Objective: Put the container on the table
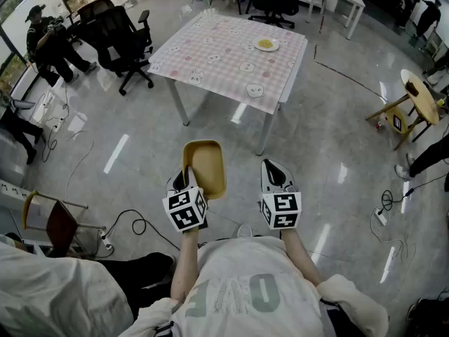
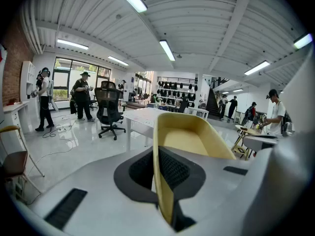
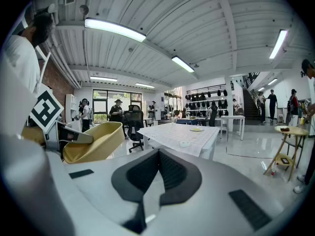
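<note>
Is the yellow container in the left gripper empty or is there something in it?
Empty. The container held by the left gripper shows only its bare yellow inside in the head view.

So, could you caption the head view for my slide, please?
Left tongs hold a yellow container by its rim, table ahead; right tongs empty.

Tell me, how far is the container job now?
Done: the left hand-held gripper is shut on the yellow container, at its rim. In hand: the container hangs over the floor, apart from the cloth-covered table. Left: reaching the table, setting it down, releasing. The right hand-held gripper is shut and empty.
</note>
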Demonstrator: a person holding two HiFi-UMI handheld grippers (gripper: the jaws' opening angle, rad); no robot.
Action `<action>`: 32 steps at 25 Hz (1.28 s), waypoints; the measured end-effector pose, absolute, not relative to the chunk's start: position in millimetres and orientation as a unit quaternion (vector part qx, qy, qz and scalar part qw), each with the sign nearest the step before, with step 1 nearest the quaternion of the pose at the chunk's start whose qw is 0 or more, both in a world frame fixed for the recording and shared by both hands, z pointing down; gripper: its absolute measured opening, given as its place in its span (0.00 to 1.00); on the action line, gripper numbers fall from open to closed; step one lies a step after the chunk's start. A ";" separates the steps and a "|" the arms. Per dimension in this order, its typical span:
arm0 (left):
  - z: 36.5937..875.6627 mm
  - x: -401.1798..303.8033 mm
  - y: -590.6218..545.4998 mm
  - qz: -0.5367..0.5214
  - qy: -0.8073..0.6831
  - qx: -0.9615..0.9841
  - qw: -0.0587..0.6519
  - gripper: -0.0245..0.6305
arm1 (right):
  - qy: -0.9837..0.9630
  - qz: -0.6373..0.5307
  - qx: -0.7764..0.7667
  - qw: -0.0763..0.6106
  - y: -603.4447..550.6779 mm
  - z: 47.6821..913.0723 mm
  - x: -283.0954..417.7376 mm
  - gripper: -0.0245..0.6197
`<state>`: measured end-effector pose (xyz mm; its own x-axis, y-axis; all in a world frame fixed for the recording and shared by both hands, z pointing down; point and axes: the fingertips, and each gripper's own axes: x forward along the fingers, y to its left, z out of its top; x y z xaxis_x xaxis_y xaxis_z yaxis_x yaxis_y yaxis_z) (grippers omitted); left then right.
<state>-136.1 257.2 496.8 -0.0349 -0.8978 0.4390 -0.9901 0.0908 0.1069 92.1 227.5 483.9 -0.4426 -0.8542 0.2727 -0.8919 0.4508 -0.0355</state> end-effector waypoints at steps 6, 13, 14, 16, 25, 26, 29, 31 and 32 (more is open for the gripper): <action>494.7 -126.3 252.5 0.115 -0.706 0.670 0.201 0.08 | -0.842 0.085 0.519 0.120 224.7 487.5 99.5 0.08; 495.1 -121.8 240.6 0.119 -0.702 0.674 0.199 0.08 | -0.841 0.102 0.522 0.098 214.1 486.0 102.4 0.08; 495.3 -121.3 239.3 0.120 -0.701 0.674 0.199 0.08 | -0.841 0.110 0.523 0.090 213.2 485.8 103.5 0.08; 494.7 -121.3 237.2 0.122 -0.701 0.674 0.197 0.08 | -0.840 0.118 0.522 0.087 213.2 488.5 105.1 0.08; 522.3 -124.6 225.1 0.129 -0.709 0.657 0.222 0.08 | -0.836 0.141 0.517 0.114 197.7 520.6 114.4 0.08; 526.2 -125.2 217.5 0.128 -0.709 0.657 0.223 0.08 | -0.837 0.141 0.516 0.118 191.9 524.2 114.9 0.08; 534.2 -127.6 179.1 0.117 -0.708 0.658 0.227 0.08 | -0.836 0.128 0.519 0.123 157.8 525.8 117.8 0.08; 535.0 -130.3 151.6 0.111 -0.707 0.659 0.231 0.08 | -0.831 0.124 0.528 0.121 132.4 524.1 120.3 0.08; 534.0 -132.2 137.6 0.110 -0.706 0.660 0.230 0.08 | -0.829 0.124 0.531 0.122 120.4 524.4 120.6 0.08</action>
